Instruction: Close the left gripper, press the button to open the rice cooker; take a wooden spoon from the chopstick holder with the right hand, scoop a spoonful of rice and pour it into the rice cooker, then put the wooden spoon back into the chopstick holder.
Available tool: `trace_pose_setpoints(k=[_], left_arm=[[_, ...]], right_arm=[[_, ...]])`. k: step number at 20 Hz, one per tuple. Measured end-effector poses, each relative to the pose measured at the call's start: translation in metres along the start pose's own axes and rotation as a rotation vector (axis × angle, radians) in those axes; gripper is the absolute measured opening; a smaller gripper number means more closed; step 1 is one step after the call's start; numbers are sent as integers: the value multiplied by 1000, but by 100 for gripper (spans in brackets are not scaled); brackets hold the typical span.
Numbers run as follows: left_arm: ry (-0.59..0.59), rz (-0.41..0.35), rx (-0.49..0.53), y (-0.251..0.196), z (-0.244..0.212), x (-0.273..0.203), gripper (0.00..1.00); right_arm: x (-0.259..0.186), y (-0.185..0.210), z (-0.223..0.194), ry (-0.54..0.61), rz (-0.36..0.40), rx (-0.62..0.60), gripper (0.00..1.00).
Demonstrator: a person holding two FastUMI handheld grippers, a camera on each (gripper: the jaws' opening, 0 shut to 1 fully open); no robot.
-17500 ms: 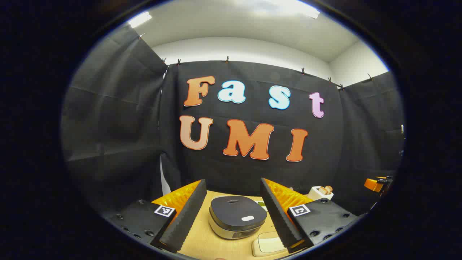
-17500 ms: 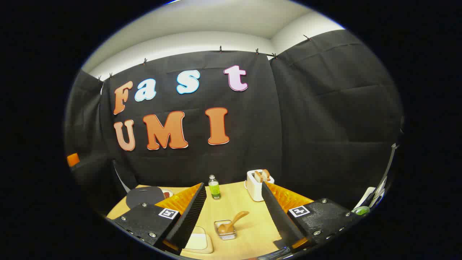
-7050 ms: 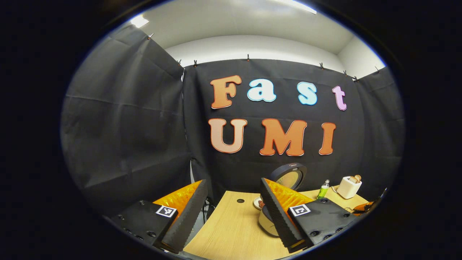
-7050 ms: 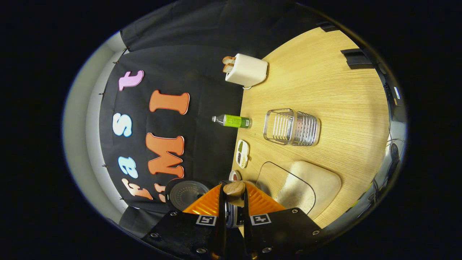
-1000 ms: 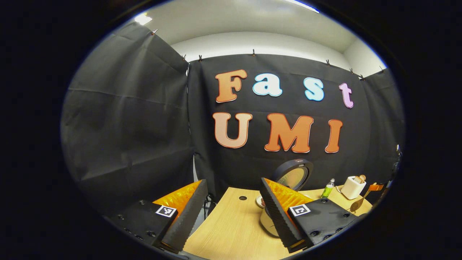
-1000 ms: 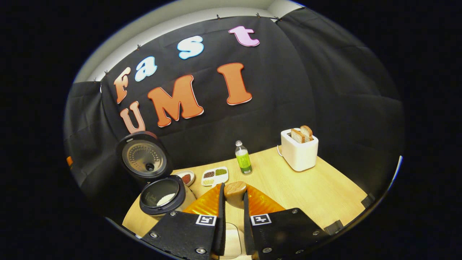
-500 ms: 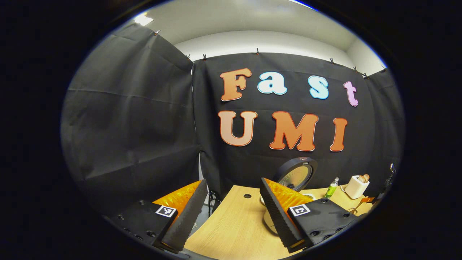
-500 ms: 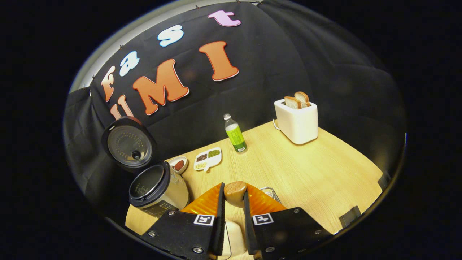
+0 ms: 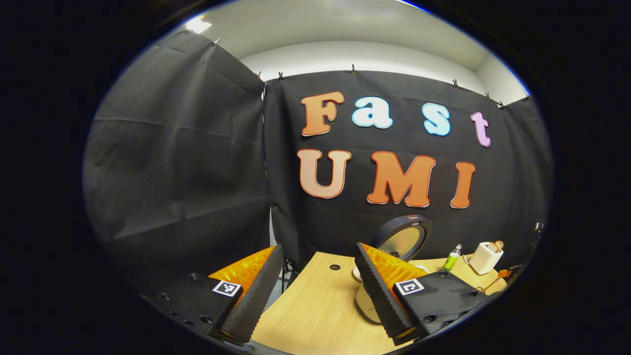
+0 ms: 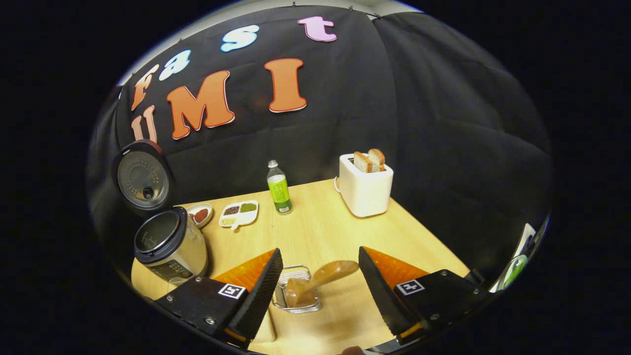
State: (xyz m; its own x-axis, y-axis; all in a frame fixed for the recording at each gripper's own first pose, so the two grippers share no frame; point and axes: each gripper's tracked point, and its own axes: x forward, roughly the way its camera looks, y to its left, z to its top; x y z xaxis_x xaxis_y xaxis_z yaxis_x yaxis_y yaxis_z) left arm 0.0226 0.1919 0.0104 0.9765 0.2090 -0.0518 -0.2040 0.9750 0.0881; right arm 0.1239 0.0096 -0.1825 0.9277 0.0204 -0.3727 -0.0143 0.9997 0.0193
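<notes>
Right gripper (image 10: 319,281): we see its fingers spread wide apart over the near edge of the table (image 10: 325,231), touching nothing.
Wooden spoon (image 10: 315,282): it sits in the chopstick holder, bowl end down, handle leaning up and to the right, between the two spread fingers but apart from both.
Chopstick holder (image 10: 296,296): a wire basket standing upright on the table, just ahead of the right gripper.
Rice cooker (image 10: 170,244): at the left of the table in the right gripper view, its lid (image 10: 143,177) swung up and standing open behind the pot; we cannot make out the rice inside from here.
Left gripper (image 9: 318,291): released, fingers wide apart, held above the left end of the table with nothing between them; the rice cooker shows past its right finger, partly hidden.
Other things: a small bowl (image 10: 199,215) and a divided dish (image 10: 239,211) lie beside the cooker; a green bottle (image 10: 279,188) stands near the back edge; a white toaster (image 10: 365,190) with two bread slices stands to its right.
</notes>
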Motion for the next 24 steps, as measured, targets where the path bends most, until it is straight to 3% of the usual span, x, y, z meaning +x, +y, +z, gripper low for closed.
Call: trace_pose_setpoints(k=[7, 13, 19, 24], left_arm=[[-7, -31, -1, -45, 8, 26, 94], [-39, -99, -31, -123, 46, 78, 98], [-85, -177, -27, -224, 91, 143, 94], [-84, -213, 44, -288, 108, 201, 94]], right_arm=[[-37, -15, 72, -128, -5, 51, 95], [-59, -41, 132, -225, 2, 64, 95], [-74, -75, 158, -275, -32, 19, 95], [-84, -92, 164, -287, -34, -7, 95]])
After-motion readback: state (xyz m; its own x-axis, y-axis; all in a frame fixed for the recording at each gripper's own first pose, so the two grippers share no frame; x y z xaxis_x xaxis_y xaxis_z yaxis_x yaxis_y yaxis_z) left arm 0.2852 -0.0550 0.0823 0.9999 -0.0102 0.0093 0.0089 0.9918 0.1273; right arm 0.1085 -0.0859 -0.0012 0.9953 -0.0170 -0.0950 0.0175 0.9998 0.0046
